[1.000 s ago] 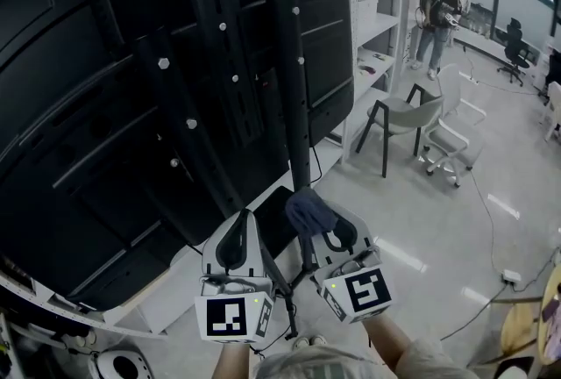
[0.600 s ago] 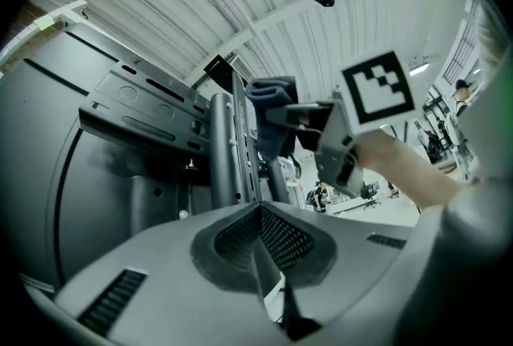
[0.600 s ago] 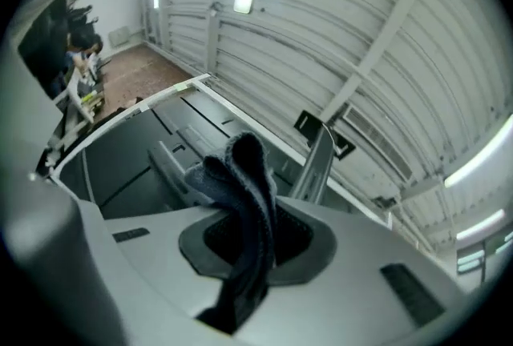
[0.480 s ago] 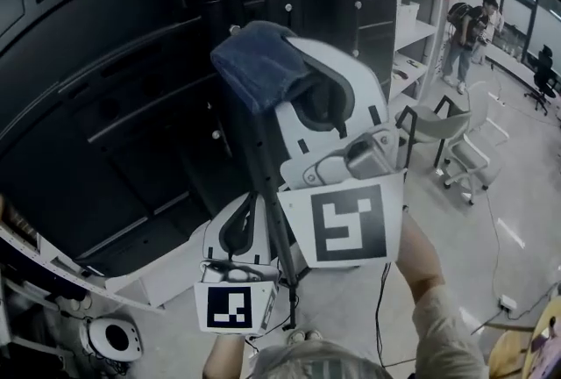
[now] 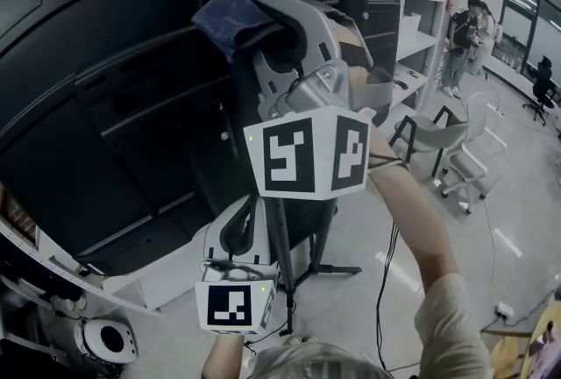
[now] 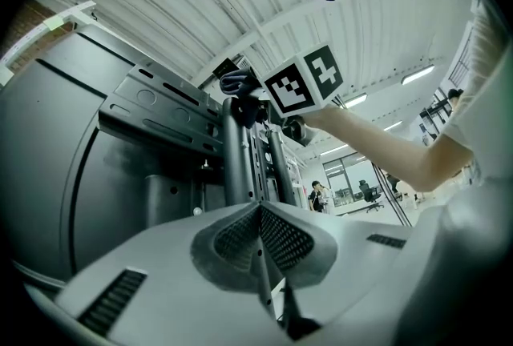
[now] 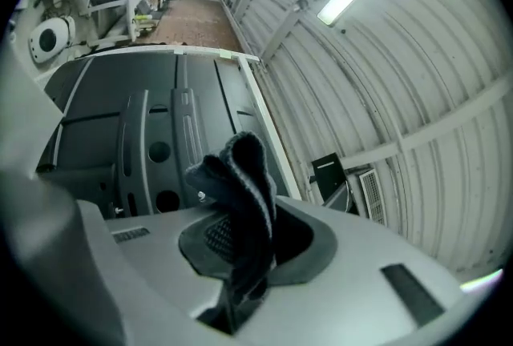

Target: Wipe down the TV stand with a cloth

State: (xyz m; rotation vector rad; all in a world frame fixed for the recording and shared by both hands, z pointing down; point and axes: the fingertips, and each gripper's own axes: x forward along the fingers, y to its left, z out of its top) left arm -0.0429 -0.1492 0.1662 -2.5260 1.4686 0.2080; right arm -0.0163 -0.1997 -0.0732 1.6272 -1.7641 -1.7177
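Right tool (image 5: 263,28) pinches the cloth (image 5: 230,17) — its length jutting upward along the jaws — left tool (image 6: 260,215) pressed together.

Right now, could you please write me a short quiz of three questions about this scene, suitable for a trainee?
1. True or false: the left gripper holds the dark blue folded cloth.
2. In the head view, which gripper is the higher one, up by the black metal post of the TV stand? A: left gripper. B: right gripper.
3. Fill in: the left gripper's jaws are ____ (apart / together).
Key: 1 false; 2 B; 3 together.
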